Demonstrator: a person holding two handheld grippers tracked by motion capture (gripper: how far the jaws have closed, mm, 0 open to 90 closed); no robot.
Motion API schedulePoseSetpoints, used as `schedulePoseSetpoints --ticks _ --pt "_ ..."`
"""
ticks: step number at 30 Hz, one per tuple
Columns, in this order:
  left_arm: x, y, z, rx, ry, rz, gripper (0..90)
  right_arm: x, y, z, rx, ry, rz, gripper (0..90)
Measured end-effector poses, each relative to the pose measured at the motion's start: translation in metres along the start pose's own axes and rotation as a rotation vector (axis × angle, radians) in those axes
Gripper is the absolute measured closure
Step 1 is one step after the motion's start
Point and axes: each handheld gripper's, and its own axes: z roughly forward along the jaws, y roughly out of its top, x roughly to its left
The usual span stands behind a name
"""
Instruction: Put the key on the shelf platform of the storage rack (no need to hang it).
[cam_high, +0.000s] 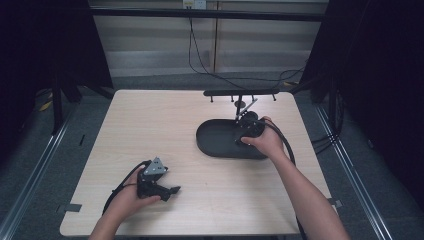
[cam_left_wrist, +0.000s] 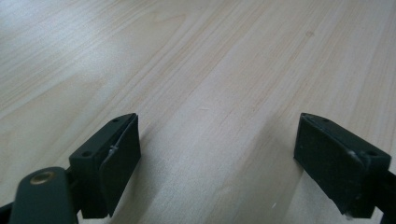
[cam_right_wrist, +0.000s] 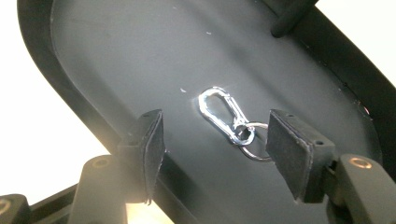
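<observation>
A silver carabiner (cam_right_wrist: 219, 112) with a key ring (cam_right_wrist: 254, 140) lies flat on the floor of a black oval tray (cam_right_wrist: 140, 56). My right gripper (cam_right_wrist: 215, 120) hangs over it with its jaws apart. The clip sits between the pads, and neither pad presses on it. In the high view the right gripper (cam_high: 244, 134) is over the right part of the tray (cam_high: 215, 142), held by a hand. My left gripper (cam_high: 172, 191) rests low near the table's front left, wide open (cam_left_wrist: 218, 119), with bare wood between its jaws.
A black bar with small hooks (cam_high: 240, 92) stands on a thin stand behind the tray, and its post (cam_right_wrist: 289, 18) rises at the tray's edge. The light wooden table (cam_high: 150, 125) has dark floor and rails around it. Cables trail from both grippers.
</observation>
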Motion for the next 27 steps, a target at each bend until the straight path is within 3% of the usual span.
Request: schedulePoseSetpoints --ticks 14,27 --pt "0.000 0.000 0.000 0.000 0.000 0.000 14.3 0.005 -0.006 -0.011 -0.025 0.021 -0.014 32.7" --pt "0.000 0.000 0.000 0.000 0.000 0.000 14.3 0.010 -0.014 -0.018 -0.056 0.071 -0.006 25.5"
